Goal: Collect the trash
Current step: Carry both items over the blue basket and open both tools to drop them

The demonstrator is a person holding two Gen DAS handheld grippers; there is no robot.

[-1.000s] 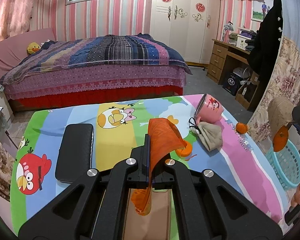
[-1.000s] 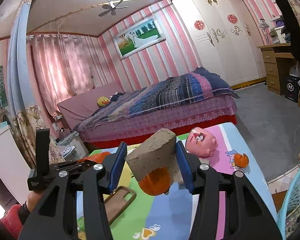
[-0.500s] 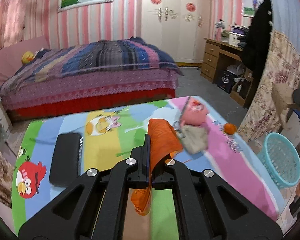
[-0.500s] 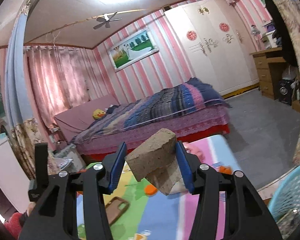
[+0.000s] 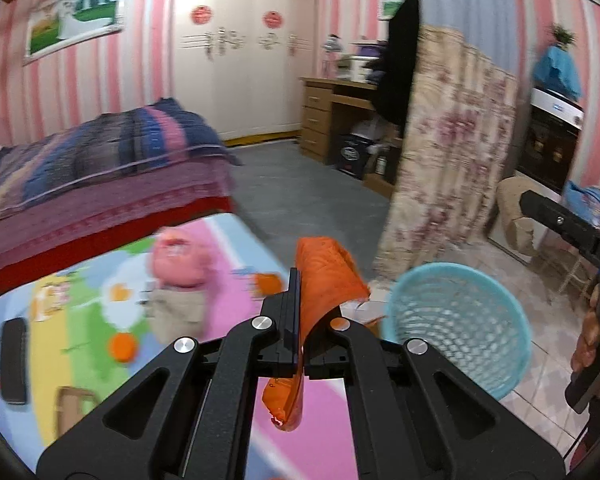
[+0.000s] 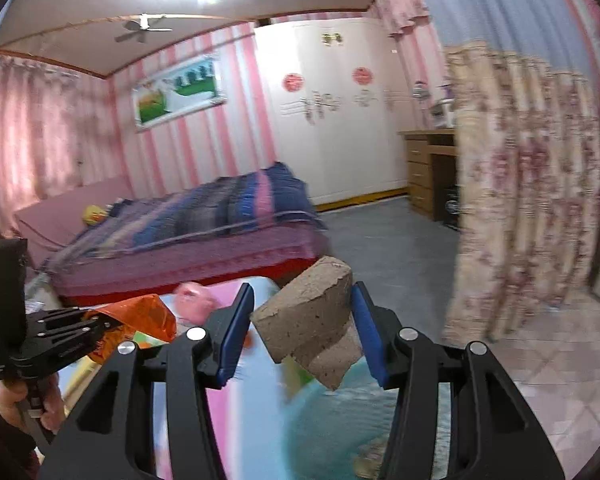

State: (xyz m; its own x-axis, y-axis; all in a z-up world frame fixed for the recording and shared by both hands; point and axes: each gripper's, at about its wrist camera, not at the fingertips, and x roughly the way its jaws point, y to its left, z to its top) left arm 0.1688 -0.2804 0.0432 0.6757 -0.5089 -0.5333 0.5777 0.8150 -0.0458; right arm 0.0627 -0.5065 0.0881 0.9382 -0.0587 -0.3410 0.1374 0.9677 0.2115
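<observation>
My left gripper is shut on a crumpled orange wrapper, held above the right edge of the cartoon-print table. A light blue mesh basket stands on the floor just right of it. My right gripper is shut on a torn brown cardboard tube, clamped between its blue pads above the blurred blue basket. The right gripper also shows at the right edge of the left wrist view, and the left gripper with the orange wrapper shows at the left of the right wrist view.
On the table lie a pink mug, a beige pouch, orange peel pieces, a black case and a phone. A floral curtain hangs beyond the basket. A bed stands behind the table.
Both grippers have swung right, from over the table toward the blue basket, each keeping its hold. The basket now sits much closer in both views.
</observation>
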